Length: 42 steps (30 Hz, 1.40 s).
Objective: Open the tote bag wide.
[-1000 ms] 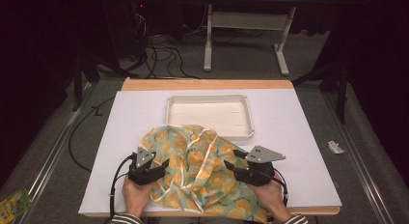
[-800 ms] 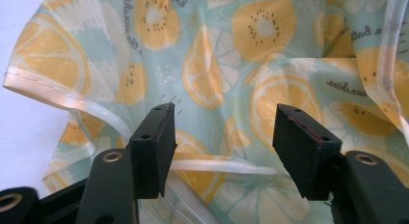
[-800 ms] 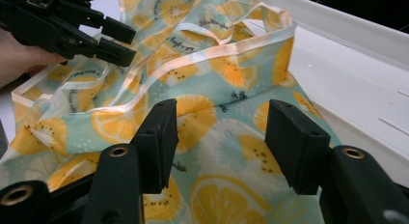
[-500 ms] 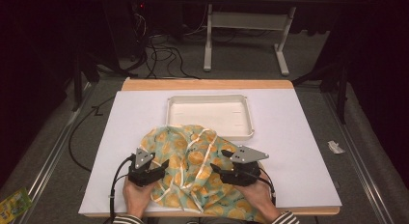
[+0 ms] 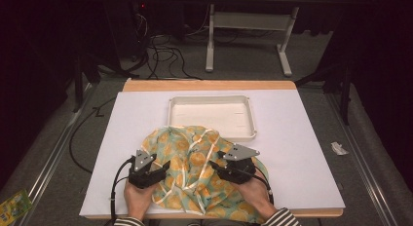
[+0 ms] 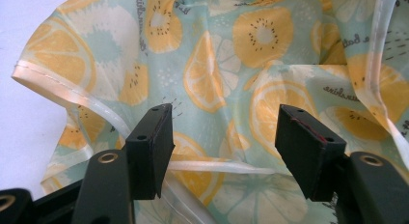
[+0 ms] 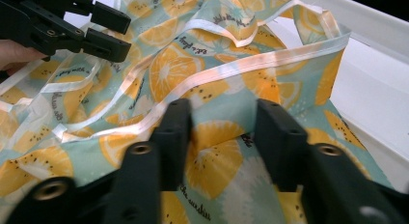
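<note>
Citrus-print cloth (image 5: 192,172) lies crumpled, pale-trimmed, seemingly thin and glossy.

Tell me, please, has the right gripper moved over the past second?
Yes. The right gripper has slid left across the fruit-print cloth, toward the left gripper. Judged against the white tray, it now sits under the tray's right part, not past its corner.

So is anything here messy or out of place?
Only the citrus-print cloth: it lies bunched and creased on the white table, one edge lapping the white tray. Nothing looks spilled or damaged.
</note>
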Each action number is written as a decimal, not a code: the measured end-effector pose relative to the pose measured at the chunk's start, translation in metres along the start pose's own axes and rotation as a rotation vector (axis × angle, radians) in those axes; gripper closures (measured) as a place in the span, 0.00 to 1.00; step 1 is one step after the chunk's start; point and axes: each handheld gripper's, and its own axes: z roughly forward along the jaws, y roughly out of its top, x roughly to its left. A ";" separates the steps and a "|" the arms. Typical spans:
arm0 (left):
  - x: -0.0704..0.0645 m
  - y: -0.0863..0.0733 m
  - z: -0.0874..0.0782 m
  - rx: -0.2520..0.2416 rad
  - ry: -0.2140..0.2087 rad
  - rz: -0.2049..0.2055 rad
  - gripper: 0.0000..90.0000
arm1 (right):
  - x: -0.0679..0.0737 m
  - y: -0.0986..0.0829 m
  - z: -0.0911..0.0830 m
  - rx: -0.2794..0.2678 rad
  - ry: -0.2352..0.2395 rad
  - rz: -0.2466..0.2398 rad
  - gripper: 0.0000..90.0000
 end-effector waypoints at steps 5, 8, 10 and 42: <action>0.000 0.000 0.000 0.001 0.000 0.000 0.44 | 0.002 -0.001 -0.002 0.000 -0.004 -0.035 0.88; 0.000 0.000 0.000 0.003 0.001 -0.001 0.44 | 0.003 -0.002 -0.002 -0.007 -0.001 -0.057 0.98; 0.000 0.000 0.000 0.004 0.001 -0.001 0.44 | 0.004 -0.003 -0.002 -0.013 -0.003 -0.057 1.00; -0.002 0.000 0.000 -0.004 0.013 0.011 0.43 | -0.021 -0.011 -0.031 -0.073 -0.053 -0.033 1.00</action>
